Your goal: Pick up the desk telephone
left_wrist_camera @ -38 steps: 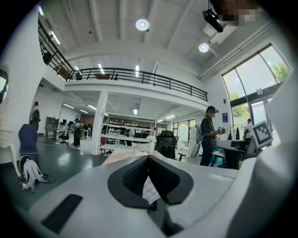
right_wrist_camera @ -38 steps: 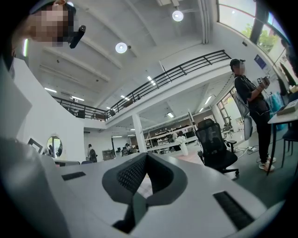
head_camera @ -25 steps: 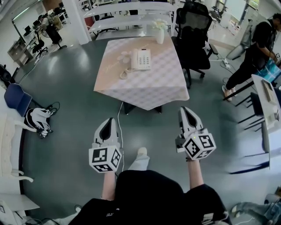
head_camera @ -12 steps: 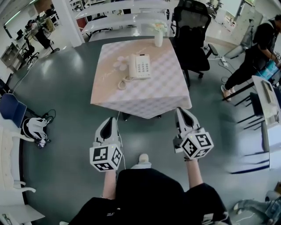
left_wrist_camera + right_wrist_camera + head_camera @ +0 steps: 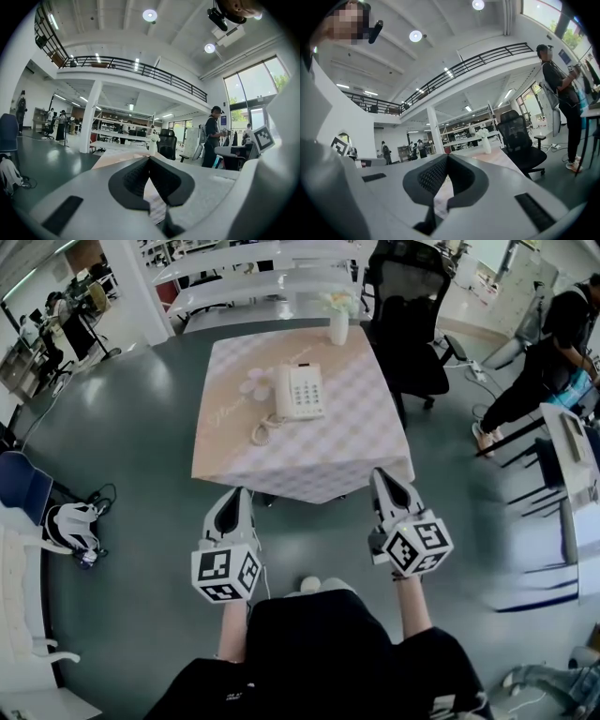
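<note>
On the table (image 5: 309,465), near its middle, sits the white telephone (image 5: 300,390), with its curled cord (image 5: 262,428) lying at the left side. At the table's far edge stands a white vase (image 5: 338,322), and a black chair (image 5: 412,329) is beside the table's far right corner. Just before the table's near edge, above the floor, are the left gripper (image 5: 234,495) and the right gripper (image 5: 383,476). Both have their jaws pressed together and hold nothing, well apart from the telephone.
</note>
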### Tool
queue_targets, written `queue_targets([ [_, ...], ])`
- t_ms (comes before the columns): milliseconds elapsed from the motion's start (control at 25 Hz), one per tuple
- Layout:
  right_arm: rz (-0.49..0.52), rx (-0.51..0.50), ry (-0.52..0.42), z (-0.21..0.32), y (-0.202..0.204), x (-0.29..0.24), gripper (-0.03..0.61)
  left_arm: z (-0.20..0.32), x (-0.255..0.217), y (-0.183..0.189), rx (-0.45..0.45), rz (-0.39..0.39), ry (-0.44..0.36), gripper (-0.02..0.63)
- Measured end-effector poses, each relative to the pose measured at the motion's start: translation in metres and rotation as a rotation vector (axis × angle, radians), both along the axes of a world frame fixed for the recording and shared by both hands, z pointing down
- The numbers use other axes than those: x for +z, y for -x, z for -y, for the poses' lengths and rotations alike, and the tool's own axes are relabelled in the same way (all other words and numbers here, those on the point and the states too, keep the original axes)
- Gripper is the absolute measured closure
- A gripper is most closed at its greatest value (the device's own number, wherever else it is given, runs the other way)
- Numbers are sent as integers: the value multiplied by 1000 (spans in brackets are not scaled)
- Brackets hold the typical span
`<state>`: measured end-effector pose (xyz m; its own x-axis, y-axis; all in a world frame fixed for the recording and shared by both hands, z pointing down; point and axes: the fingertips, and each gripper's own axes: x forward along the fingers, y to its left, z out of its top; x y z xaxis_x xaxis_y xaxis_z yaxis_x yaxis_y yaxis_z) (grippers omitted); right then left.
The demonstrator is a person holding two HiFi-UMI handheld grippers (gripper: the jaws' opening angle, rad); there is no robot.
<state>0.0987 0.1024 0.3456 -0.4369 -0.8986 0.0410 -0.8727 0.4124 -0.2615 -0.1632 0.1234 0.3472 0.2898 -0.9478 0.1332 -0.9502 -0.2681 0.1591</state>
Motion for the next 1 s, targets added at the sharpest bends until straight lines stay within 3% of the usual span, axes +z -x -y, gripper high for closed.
queue_targets([
  [480,-32,26,16,46,1,8,586,36,20,11,-8,-6,55,615],
  [1000,-34,7,70,160,-4,33,586,133,52,-4,-14,-10,130,615],
])
